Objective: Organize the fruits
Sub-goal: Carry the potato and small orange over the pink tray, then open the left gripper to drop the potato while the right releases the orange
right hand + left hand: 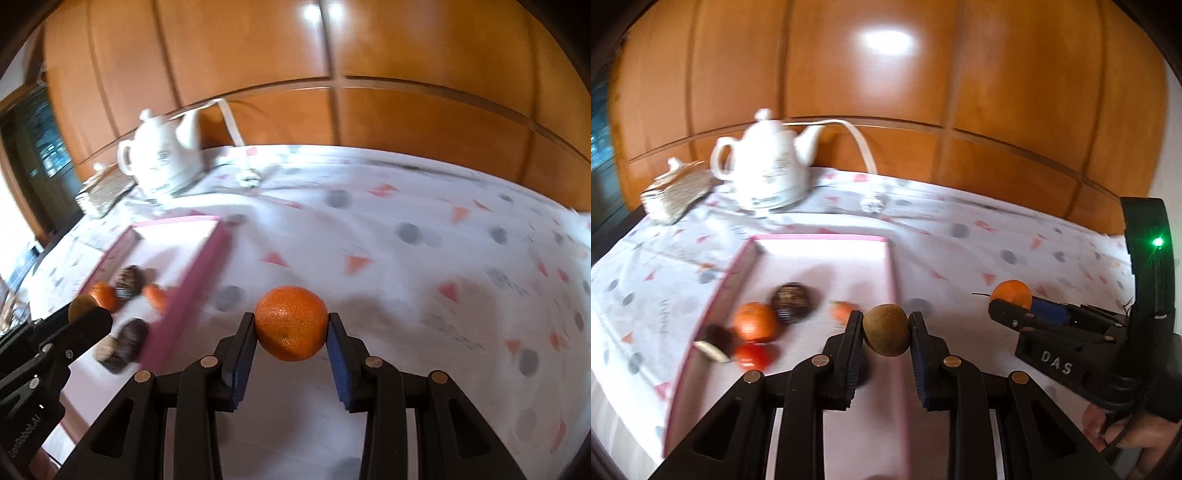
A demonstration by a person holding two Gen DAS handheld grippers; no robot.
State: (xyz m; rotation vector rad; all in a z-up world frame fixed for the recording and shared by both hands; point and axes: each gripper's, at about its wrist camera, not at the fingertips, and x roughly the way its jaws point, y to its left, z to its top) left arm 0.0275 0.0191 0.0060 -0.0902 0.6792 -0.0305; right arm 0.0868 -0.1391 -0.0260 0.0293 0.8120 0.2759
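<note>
My left gripper (886, 326) is shut on a brown kiwi (886, 329) and holds it above the pink-rimmed tray (892, 266). In the tray lie an orange tangerine (755, 321), a dark round fruit (790, 302), a red tomato (750, 356), a small orange fruit (842, 310) and a dark cut piece (714, 341). My right gripper (291, 325) is shut on an orange tangerine (291, 323), held above the tablecloth right of the tray (184, 295). The right gripper also shows in the left wrist view (1008, 306), and the left gripper in the right wrist view (83, 314).
A white teapot (768, 166) with a white cord (860, 144) stands at the back left, beside a woven stack (676, 192). A patterned tablecloth (424, 240) covers the table. Wooden panels (886, 74) rise behind it.
</note>
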